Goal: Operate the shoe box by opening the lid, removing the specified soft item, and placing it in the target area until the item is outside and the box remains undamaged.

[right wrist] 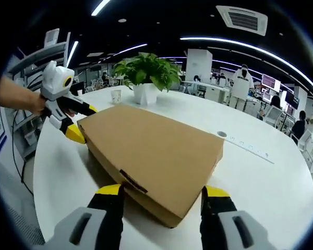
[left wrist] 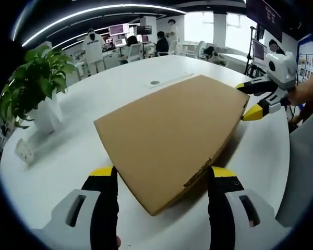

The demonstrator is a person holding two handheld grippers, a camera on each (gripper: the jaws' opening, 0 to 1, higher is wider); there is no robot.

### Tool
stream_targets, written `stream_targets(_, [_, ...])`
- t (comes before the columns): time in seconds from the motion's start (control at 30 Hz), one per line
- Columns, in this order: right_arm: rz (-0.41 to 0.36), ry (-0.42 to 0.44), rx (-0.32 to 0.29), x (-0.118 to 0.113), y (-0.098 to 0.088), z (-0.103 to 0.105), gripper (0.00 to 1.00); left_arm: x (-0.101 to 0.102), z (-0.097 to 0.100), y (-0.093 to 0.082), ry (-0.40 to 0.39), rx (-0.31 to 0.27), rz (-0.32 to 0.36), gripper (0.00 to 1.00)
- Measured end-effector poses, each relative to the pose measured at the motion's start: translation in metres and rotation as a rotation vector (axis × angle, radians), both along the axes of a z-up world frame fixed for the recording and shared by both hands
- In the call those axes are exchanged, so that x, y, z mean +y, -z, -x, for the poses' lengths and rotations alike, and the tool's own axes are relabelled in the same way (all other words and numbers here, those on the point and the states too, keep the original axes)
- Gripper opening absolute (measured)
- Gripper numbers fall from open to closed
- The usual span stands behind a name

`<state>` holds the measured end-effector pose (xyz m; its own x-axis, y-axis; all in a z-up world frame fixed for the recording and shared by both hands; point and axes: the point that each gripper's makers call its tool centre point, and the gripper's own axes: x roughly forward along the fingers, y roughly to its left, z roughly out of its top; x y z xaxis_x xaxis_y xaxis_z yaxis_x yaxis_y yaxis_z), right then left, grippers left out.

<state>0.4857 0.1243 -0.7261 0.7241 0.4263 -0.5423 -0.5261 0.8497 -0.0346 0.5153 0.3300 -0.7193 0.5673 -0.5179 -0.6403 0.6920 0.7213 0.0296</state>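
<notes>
Both your claws — left gripper (left wrist: 161, 177) and right gripper (right wrist: 161, 195) — gape spread around the shoe box (left wrist: 172, 135) corners at 6 o'clock; squeeze unevenly and you'll crush cardboard.

Box (left wrist: 172, 133): on the table (left wrist: 120, 83), lid on.
Grippers: left gripper (left wrist: 161, 179) and right gripper (right wrist: 164, 198) at opposite ends.
Plant (right wrist: 146, 73): beside the box.

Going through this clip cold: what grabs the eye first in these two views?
The closed flat brown cardboard box lies in the middle of the round white table, lid still down. The two yellow-tipped grippers face each other across it, each open at a box corner: the left gripper at one end, the right gripper opposite. A leafy green plant in a white pot stands behind the box.
</notes>
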Motion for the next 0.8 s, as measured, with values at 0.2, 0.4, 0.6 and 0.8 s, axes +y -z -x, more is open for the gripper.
stream_targets(0.2, [0.0,0.012,-0.002,0.01,0.0,0.005,0.56,0.011,0.003,0.0,0.0,0.002,-0.004,0.68])
stream_targets(0.4, [0.008,0.014,0.009,0.02,0.0,0.007,0.56,0.021,0.004,0.001,0.001,0.01,-0.011,0.68])
stream_targets(0.6, [0.005,0.031,0.003,0.028,0.0,0.012,0.56,0.029,0.002,0.002,0.018,0.018,-0.027,0.69])
stream_targets(0.8, [0.006,0.031,0.0,0.028,0.0,0.013,0.56,0.028,0.006,0.001,0.012,0.021,-0.029,0.68])
